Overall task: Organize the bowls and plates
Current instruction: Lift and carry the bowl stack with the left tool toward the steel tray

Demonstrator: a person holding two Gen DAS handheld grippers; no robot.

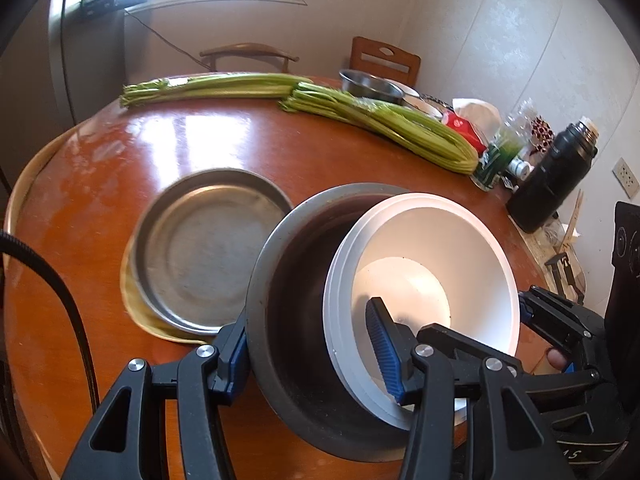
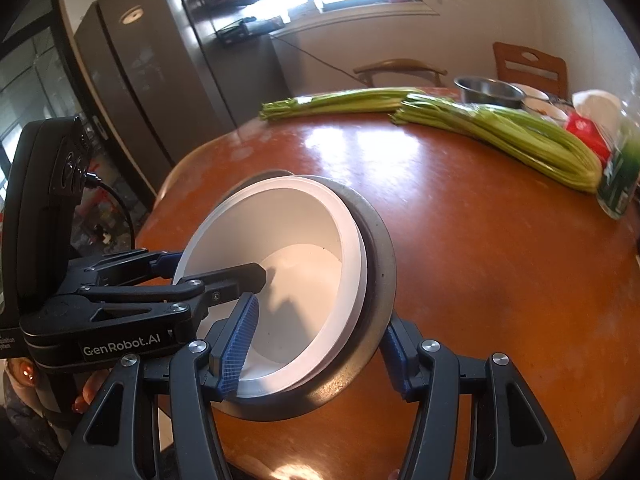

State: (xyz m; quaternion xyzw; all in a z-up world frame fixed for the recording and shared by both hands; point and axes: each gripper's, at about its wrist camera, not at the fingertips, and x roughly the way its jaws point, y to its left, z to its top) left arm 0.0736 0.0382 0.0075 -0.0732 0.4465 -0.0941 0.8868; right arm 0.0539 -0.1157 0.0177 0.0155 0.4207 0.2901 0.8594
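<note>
Left wrist view shows the left hand-held gripper (image 1: 316,356) partly closed, clamping the near rims of a steel bowl (image 1: 288,320) and the white bowls (image 1: 432,272) nested in it, tilted above the counter (image 1: 200,136). At ten o'clock lies a steel plate (image 1: 208,248). The right hand-held gripper (image 2: 320,356) pinches the opposite rim. The stack looks heavy, slippery and breakable; rims suit gripping.

Black tongs (image 2: 316,356) with blue ribbed pads (image 2: 240,344), silver screws, "GenRobot.AI" lettering.
</note>
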